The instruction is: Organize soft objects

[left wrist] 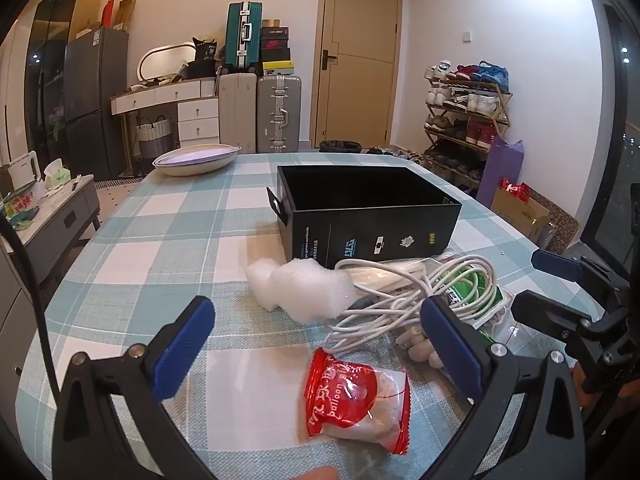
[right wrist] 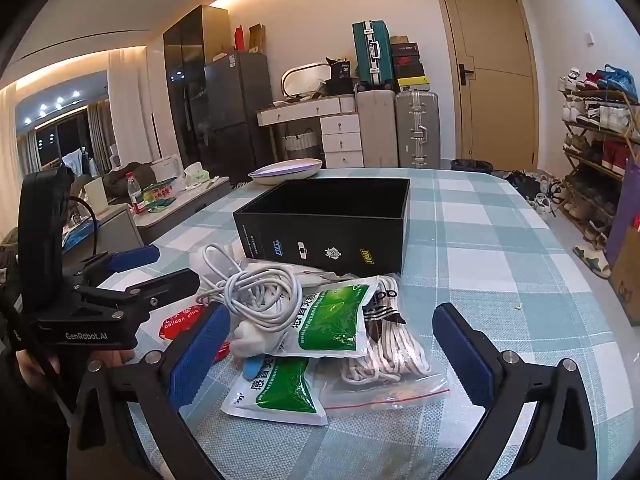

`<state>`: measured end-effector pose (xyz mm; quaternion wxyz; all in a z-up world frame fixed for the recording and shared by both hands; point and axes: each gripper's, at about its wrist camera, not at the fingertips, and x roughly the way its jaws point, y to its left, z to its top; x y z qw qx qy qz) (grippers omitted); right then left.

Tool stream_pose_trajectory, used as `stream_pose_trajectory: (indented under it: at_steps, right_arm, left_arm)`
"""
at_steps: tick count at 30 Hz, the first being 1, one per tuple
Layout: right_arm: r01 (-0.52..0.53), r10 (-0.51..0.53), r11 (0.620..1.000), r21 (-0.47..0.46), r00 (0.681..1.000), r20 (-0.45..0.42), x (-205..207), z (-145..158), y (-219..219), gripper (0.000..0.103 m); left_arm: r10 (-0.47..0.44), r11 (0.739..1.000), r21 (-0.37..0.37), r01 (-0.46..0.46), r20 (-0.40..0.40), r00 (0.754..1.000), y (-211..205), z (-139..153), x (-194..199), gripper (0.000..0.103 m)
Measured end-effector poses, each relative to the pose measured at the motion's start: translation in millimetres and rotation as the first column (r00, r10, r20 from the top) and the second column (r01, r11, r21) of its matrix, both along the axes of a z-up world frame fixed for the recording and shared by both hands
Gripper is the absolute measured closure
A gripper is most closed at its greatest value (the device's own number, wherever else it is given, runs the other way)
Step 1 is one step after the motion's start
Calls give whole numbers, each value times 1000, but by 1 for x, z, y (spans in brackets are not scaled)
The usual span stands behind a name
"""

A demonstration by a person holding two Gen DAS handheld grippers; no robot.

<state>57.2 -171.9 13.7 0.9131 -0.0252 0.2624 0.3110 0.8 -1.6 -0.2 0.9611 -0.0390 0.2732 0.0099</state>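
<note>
We see our left gripper (left wrist: 316, 344) spread wide and empty over the table (left wrist: 160, 240), red packet (left wrist: 354, 394) lying between its fingers, foam (left wrist: 304, 288) and cable (left wrist: 400, 300) just beyond, right gripper (right wrist: 332, 344) spread too, green packets (right wrist: 320, 328) between them, black box (right wrist: 332, 216) behind.

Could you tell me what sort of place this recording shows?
Most likely a lived-in home: a shoe rack by the door, stacked suitcases, a fridge, and a table with a checked tablecloth.
</note>
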Motion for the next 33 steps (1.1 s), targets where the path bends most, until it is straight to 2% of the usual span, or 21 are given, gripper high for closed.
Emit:
stream_pose_trajectory:
  at_steps: [5, 7, 33]
  right_arm:
    - [2, -2, 1000, -8, 1000, 4, 0, 0, 0, 0]
    - [2, -2, 1000, -9, 1000, 3, 0, 0, 0, 0]
    - [6, -6, 1000, -14, 1000, -8, 3, -4, 0, 0]
  left_arm:
    - [-16, 999, 37, 16, 14, 1000, -9, 0, 3, 0]
    - [-9, 999, 31, 9, 22, 1000, -7, 0, -6, 0]
    - [-14, 999, 33, 13, 23, 1000, -7, 1, -6, 0]
